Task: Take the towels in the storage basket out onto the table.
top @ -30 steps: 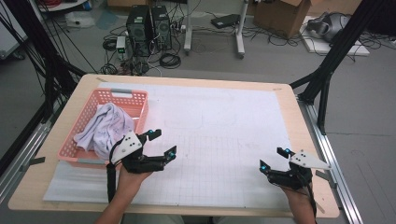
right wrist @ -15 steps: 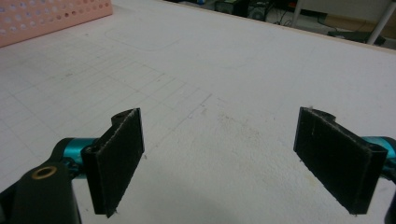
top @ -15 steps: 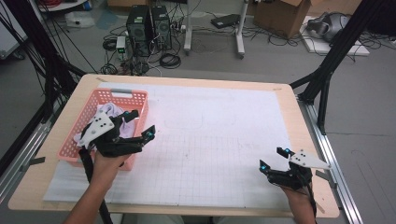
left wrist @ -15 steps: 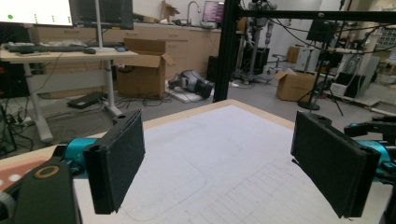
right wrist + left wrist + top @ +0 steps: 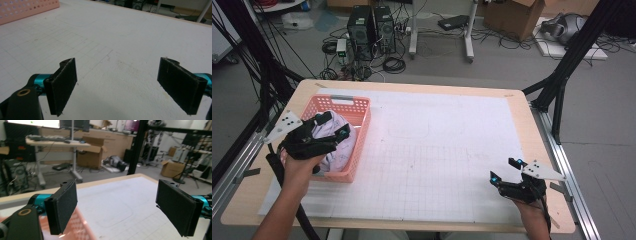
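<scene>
Pink basket (image 5: 357, 145) holds the pale cloth (image 5: 331, 137) — directly beneath the left gripper (image 5: 332, 125), jaws spread wide, empty.

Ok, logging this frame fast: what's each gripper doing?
Left gripper: open, empty, above the cloth in the pink basket.
Right gripper: open, empty, over the white mat.

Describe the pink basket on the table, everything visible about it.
The basket is a rectangular pink one that looks like plastic, with perforated walls and a handle slot in its far end. It sits upright on the white gridded sheet near the table's left edge. Crumpled pale cloth fills it. The left gripper hangs over the cloth, jaws open; whether it touches cannot be told.
</scene>
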Demonstrator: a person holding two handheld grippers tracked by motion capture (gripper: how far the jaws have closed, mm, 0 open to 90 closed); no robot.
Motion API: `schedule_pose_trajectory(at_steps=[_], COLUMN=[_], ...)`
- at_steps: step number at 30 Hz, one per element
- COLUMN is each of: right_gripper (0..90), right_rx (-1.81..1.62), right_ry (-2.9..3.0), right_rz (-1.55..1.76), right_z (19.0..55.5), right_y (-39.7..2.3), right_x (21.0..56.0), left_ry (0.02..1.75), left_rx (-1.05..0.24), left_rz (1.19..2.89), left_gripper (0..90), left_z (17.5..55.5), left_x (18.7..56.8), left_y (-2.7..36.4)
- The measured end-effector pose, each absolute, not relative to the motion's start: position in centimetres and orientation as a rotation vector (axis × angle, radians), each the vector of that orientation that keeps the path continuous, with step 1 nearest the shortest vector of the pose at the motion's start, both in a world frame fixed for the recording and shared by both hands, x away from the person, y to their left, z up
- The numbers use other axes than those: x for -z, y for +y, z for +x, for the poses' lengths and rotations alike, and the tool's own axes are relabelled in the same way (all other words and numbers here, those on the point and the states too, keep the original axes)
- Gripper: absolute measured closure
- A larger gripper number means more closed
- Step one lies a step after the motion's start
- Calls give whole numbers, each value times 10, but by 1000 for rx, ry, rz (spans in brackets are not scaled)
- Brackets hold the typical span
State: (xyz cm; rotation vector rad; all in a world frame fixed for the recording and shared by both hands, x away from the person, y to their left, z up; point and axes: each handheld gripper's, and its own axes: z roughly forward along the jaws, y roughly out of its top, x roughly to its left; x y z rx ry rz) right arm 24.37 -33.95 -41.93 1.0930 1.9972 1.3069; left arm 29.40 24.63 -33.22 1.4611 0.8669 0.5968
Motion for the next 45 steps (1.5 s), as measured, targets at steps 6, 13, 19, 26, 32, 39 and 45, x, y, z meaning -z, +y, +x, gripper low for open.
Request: schedule_pose_trajectory(at_steps=[6,13,19,26,32,39,45], right_gripper=[148,147,147,147,147,148,147], right_rx=[-1307,-1308,-1310,-1309,-1311,-1308,-1308], right_ry=[1999,1999,2000,2001,2002,2011,2013], right_rz=[1096,1094,1100,1095,1093,1095,1100], right_z=[245,244,245,245,245,245,247], right_y=[-339,-339,-340,-339,-339,-338,-340], right_x=[420,419,420,420,420,421,422], left_ry=[985,1193,1273,1379,1472,1513,1523], left_rx=[-667,-645,-650,-654,-600,-519,-522], left_rz=[1578,1734,1825,1921,2025,2115,2130], left_gripper=[174,176,180,192,189,98,51], left_z=[308,340,351,366,378,387,392], left_x=[343,361,371,384,400,418,423], left_y=[267,288,291,290,291,284,279])
